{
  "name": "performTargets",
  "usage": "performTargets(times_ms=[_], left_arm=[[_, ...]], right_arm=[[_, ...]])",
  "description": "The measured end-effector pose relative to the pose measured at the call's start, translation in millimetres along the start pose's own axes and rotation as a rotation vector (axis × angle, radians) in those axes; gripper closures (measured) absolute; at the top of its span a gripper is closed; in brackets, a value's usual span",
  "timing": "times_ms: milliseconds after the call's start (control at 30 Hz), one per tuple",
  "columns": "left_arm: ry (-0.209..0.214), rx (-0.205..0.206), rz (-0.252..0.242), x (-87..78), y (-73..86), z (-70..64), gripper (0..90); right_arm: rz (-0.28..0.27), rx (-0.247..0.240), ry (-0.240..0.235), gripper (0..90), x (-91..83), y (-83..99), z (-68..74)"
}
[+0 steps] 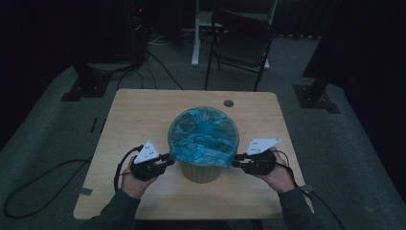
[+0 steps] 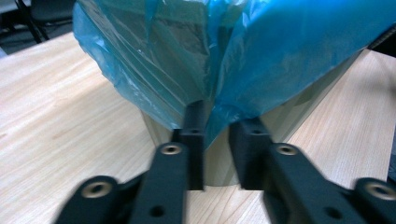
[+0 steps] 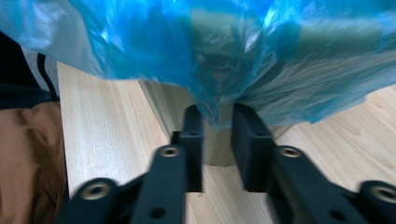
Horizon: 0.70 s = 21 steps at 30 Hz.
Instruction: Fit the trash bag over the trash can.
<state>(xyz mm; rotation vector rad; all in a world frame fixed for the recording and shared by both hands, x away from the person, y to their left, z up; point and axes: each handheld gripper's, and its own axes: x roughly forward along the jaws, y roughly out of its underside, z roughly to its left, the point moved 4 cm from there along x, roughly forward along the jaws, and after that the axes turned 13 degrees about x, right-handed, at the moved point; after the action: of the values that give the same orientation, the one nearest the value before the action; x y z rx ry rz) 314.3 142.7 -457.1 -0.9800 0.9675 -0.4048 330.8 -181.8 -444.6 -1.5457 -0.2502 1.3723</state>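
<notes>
— What does my rig look like from your side?

— I see my left gripper (image 1: 165, 160), a black two-jaw tool with a grey three-cornered plate on top carrying small dark marks, and a black cable looping off its back. My right gripper (image 1: 237, 161) is built the same, with its cable trailing towards the table edge.

— And close up?

— I see flat, matte black, squared jaws on linked arms, with round brass-coloured screws at the joints.

— Clothing?

— My sleeves are dark grey-green, long, ending at the wrists.

No readable text, label, brand, number or sign appears on anything in view.
</notes>
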Motion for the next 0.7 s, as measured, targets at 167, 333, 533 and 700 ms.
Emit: performTargets(times_ms=[167,333,533,700], left_arm=[[-0.01,0.006,-0.028,-12.1,0.4,0.2,63.3],[-0.017,0.006,-0.053,-17.0,-2.5,0.0,59.8],[-0.022,0.018,-0.072,-16.1,-10.4,-0.5,61.9],[-0.02,0.025,-0.085,-12.7,-18.3,-0.4,71.4]], right_arm=[[-0.038,0.007,0.007,61.9,-14.4,-1.2,1.7],[-0.06,0.008,0.003,59.1,-19.8,-1.9,7.1],[-0.086,0.008,0.006,62.2,-23.5,-7.1,12.7],[-0.097,0.016,0.015,74.1,-21.1,-12.6,12.9]])
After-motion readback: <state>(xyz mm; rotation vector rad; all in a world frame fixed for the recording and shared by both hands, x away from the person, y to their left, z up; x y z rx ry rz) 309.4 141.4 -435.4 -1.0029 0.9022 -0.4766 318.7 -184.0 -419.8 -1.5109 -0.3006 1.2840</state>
